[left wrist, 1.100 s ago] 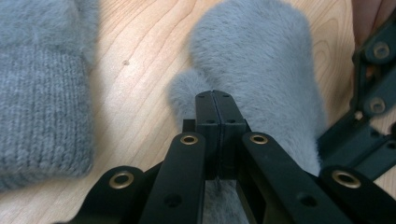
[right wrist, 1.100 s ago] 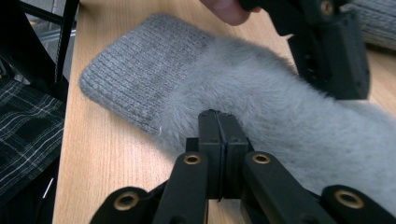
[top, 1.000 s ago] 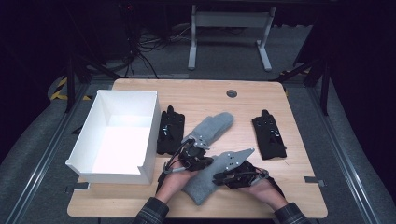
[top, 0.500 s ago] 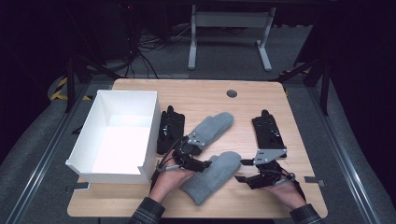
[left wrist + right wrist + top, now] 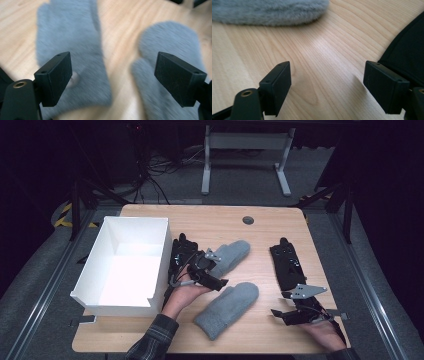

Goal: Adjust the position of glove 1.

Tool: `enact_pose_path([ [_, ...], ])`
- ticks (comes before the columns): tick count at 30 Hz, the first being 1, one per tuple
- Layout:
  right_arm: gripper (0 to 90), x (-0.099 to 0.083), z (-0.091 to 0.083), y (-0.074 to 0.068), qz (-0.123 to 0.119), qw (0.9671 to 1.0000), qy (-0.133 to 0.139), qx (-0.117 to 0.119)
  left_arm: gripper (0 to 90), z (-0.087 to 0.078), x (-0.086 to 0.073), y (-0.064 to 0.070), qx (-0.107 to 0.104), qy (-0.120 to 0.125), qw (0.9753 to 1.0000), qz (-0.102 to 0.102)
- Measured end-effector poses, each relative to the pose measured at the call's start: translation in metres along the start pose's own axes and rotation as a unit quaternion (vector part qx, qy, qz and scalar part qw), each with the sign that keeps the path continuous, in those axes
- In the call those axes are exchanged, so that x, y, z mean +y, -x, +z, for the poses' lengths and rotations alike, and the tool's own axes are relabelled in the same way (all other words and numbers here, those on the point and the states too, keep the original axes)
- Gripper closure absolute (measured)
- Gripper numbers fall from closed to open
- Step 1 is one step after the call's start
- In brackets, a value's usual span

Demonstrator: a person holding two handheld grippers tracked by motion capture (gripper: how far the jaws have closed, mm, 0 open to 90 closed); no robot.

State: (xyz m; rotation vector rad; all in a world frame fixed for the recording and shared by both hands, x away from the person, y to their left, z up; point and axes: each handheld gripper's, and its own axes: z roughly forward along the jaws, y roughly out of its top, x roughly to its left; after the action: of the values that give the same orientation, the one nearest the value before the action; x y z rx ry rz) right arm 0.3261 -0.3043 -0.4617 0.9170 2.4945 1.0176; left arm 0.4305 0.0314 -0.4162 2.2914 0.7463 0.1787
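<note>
Two grey mittens lie on the wooden table: the far mitten rests near the middle, its rounded tip turned toward 2 o'clock, and the near mitten lies toward 6 o'clock from it, slanted the same way with its cuff nearest the front edge. The two are seen close together but apart. The left gripper is held between them, just over the cuff of the far mitten, with its jaws spread wide and nothing clamped; in the left gripper view one mitten is seen beyond one jaw and the other mitten beyond the other. The right gripper is held low at the 5 o'clock corner of the table, well apart from the mittens, its jaws also wide over bare wood. A white box stands at 9 o'clock. One black glove is placed between box and far mitten; another black glove lies at 3 o'clock.
</note>
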Motion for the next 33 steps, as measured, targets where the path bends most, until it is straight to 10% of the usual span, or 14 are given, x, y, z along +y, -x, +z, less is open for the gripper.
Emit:
enact_pose_path([
  [17, 16.0, -0.004, 0.008, -0.004, -0.008, 0.9998, 0.016, 0.010, 23.2, 0.040, 0.028, -0.035, 0.035, -0.020, 0.9990, -0.022],
  [33, 16.0, -0.004, 0.008, -0.005, -0.007, 0.9998, 0.016, 0.009, 75.5, 0.049, 0.026, -0.038, 0.031, -0.042, 0.9985, -0.017],
])
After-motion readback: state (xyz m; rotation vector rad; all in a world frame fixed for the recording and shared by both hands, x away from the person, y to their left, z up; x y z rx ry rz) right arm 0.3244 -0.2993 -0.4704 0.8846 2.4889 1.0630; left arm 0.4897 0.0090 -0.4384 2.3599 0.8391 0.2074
